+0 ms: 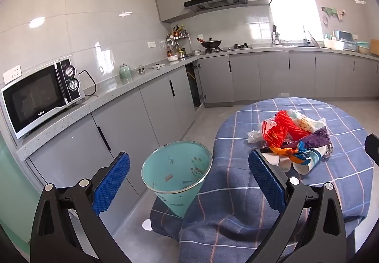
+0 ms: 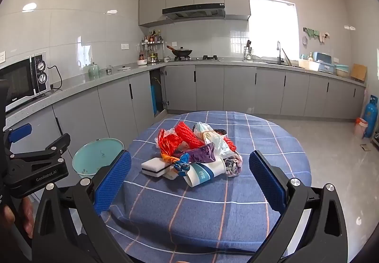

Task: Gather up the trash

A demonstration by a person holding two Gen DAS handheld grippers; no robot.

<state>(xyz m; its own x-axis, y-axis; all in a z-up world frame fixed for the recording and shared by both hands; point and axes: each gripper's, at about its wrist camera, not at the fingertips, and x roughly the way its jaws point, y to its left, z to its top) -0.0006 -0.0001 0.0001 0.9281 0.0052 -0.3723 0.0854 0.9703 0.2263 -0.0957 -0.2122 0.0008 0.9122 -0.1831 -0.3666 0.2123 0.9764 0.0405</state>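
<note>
Left tongs (image 1: 189, 182): standing wide, gripping nothing, blue pads apart; tilting slightly downward over the table's near-left edge.
Right tongs (image 2: 189, 182): also gaping wide and carrying nothing; aiming straight at the trash heap.
Left tongs from the right view (image 2: 35, 156): hovering off to the left of the right tongs, black frame and one blue pad showing; a hand (image 2: 14, 220) gripping the handle at the lower left.
Trash pile (image 2: 196, 151): lying on the tablecloth ahead of the right tongs, framed between its two pads but farther off, touching neither; sitting ahead and to the right of the left tongs, partly hiding behind its right pad.
Paper cup (image 2: 206, 173): lying on its side at the pile's near edge, mouth facing the right tongs.
White sponge block (image 2: 155, 167): resting at the pile's near left, just beside the cup.
Red mesh (image 2: 187, 136): topping the pile's far side.
Purple wrapper (image 2: 203, 154): lying mid-pile, just beyond the cup.
Teal bin (image 1: 176, 168): standing on the floor, framed between the left tongs' pads, pressing against the hanging tablecloth; left of the right tongs' left pad.
Round table (image 2: 272, 192): wearing a blue checked cloth, spreading under and ahead of both tongs.
Microwave (image 1: 40, 97): sitting on the counter, far left of both tongs.
</note>
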